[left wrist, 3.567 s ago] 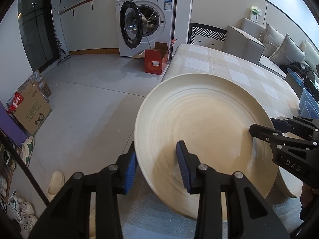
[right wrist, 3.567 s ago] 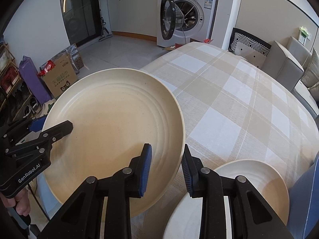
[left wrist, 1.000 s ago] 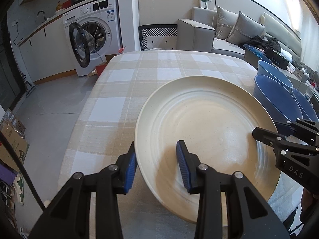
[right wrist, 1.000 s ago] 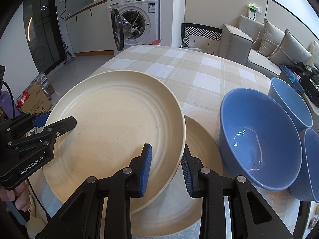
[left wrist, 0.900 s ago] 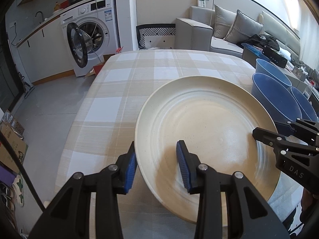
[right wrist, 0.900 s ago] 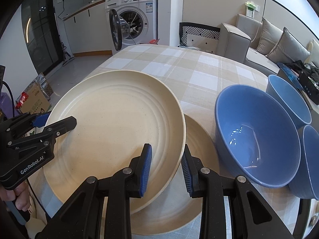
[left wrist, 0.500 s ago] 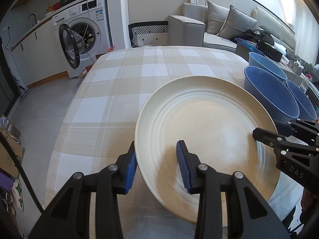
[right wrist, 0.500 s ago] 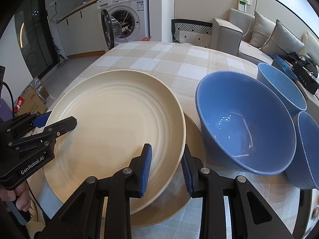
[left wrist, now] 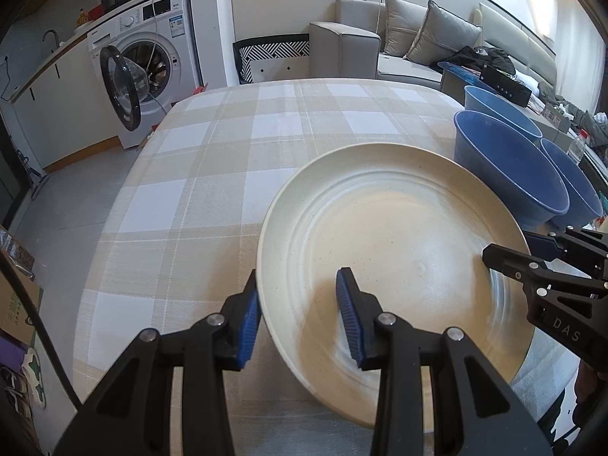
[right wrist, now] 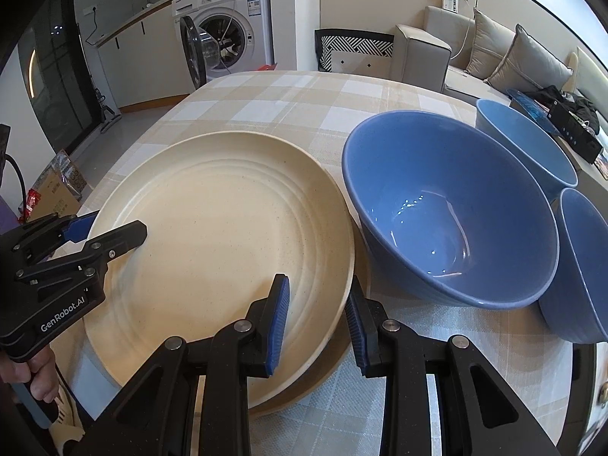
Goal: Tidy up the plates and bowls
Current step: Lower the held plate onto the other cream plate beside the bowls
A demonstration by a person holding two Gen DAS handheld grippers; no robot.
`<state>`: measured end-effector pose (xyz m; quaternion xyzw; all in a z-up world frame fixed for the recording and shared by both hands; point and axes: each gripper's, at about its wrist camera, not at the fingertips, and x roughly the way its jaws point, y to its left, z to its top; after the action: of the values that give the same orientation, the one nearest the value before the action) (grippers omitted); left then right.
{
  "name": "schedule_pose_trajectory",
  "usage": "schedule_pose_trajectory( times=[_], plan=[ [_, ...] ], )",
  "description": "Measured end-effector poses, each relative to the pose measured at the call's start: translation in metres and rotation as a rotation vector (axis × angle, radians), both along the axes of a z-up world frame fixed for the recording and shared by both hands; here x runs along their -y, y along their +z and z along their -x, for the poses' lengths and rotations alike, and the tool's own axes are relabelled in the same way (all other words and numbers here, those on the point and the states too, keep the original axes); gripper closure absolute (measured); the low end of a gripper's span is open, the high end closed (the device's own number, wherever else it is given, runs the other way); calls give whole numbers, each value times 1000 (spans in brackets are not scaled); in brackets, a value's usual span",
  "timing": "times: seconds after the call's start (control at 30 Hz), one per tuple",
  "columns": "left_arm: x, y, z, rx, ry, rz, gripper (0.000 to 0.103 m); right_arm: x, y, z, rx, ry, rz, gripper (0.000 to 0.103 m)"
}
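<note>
Clamping a round, ridged cream plate (right wrist: 228, 228), both tongs (left wrist: 298, 317) (right wrist: 317, 313) grip opposite rims.

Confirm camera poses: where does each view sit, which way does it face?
Left wrist: on the left tool, angled down over the cream plate; right tool enters at right.
Right wrist: on the right tool, angled down over plate and blue bowl; left tool and a hand at left.
Shared: plate, bowls, checked tablecloth, washing machine.

Lower plate (right wrist: 338, 364) mostly hidden under cream plate (right wrist: 228, 235); third blue bowl (right wrist: 581, 266) cut off by frame edge.
</note>
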<state>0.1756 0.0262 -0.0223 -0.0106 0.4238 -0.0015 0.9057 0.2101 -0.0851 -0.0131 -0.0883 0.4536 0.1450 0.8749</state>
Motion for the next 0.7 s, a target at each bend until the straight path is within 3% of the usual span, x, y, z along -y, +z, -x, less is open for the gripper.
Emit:
schedule_pose_trajectory(
  times=[0.7],
  plan=[
    [7, -9, -2, -15, -15, -17, 65, 2, -3, 5, 4, -7, 37, 73]
  ],
)
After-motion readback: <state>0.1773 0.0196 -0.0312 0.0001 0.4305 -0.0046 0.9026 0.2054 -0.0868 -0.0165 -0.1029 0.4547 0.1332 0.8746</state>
